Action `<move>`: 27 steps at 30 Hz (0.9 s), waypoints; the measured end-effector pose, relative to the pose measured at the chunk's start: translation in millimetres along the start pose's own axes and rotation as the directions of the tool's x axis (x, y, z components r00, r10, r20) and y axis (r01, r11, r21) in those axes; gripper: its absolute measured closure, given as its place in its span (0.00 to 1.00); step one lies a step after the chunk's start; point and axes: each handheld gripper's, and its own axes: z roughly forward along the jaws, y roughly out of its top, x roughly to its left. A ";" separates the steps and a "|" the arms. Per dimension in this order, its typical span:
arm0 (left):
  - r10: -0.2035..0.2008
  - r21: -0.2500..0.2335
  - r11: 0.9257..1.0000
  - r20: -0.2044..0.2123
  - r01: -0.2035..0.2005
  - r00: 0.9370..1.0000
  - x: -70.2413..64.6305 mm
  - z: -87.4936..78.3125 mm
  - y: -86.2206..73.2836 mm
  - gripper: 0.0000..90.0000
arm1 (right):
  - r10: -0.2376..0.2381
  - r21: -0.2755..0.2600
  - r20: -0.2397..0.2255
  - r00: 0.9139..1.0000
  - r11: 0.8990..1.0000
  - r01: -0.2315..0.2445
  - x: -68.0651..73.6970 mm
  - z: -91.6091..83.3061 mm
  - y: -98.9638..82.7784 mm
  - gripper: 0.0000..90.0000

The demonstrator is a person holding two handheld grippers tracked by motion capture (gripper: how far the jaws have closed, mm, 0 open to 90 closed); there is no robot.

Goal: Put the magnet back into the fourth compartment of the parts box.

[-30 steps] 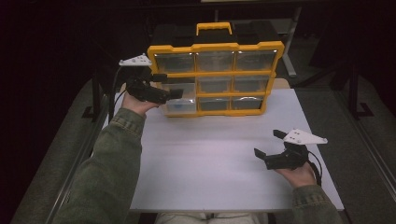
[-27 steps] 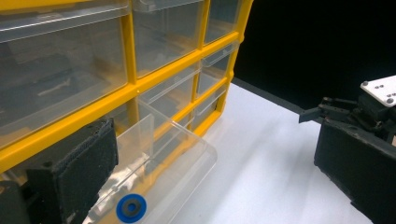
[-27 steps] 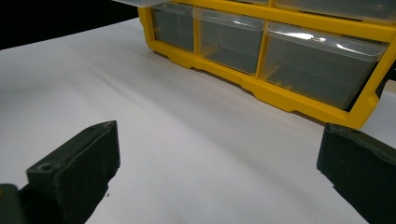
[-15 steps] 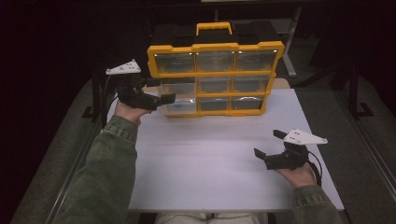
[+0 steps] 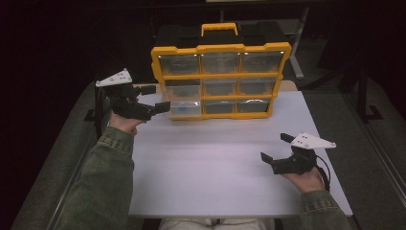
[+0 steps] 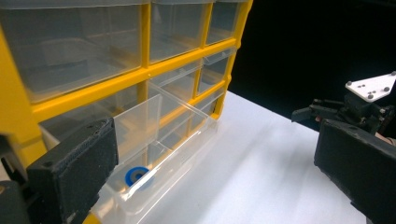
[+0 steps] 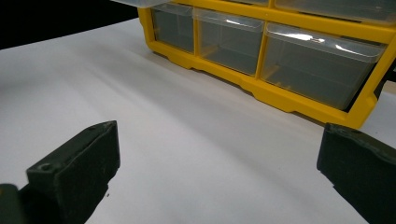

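Since a second ago my left gripper (image 5: 152,98) has drawn back from the organizer (image 5: 220,81), and the bottom-left drawer (image 6: 159,154) now stands pulled out. Its jaws are spread wide, holding nothing. My right gripper (image 5: 272,147) rests open and empty on the table (image 5: 215,163), well apart. A small blue ring (image 6: 136,176) lies in the drawer's front compartment. I judge the ring light, hard and slick, best pinched across its outer edge; the clear drawer walls look thin and brittle.
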 end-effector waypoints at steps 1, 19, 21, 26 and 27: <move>-0.001 -0.004 1.000 0.001 0.001 1.000 0.4 -1.3 -1.2 0.00 | -0.003 0.002 0.000 1.000 1.000 0.003 -0.3 -0.1 -0.1 0.00; 0.001 -0.042 0.999 -0.018 -0.002 1.000 2.4 -26.4 -27.9 0.00 | -0.005 0.007 0.000 1.000 1.000 0.005 0.1 0.8 -0.2 0.00; 0.004 -0.042 0.999 -0.014 -0.004 1.000 3.4 -28.9 -32.2 0.00 | -0.005 0.008 0.001 1.000 1.000 0.005 0.2 0.9 -0.2 0.00; -0.011 -0.044 0.999 -0.022 0.010 1.000 6.6 -34.3 -44.2 0.00 | -0.012 0.021 0.002 1.000 1.000 0.012 1.2 1.8 -0.6 0.00; -0.014 -0.042 0.999 -0.026 0.013 1.000 7.1 -34.7 -46.6 0.00 | -0.017 0.021 0.003 1.000 1.000 0.017 1.3 2.3 -0.7 0.00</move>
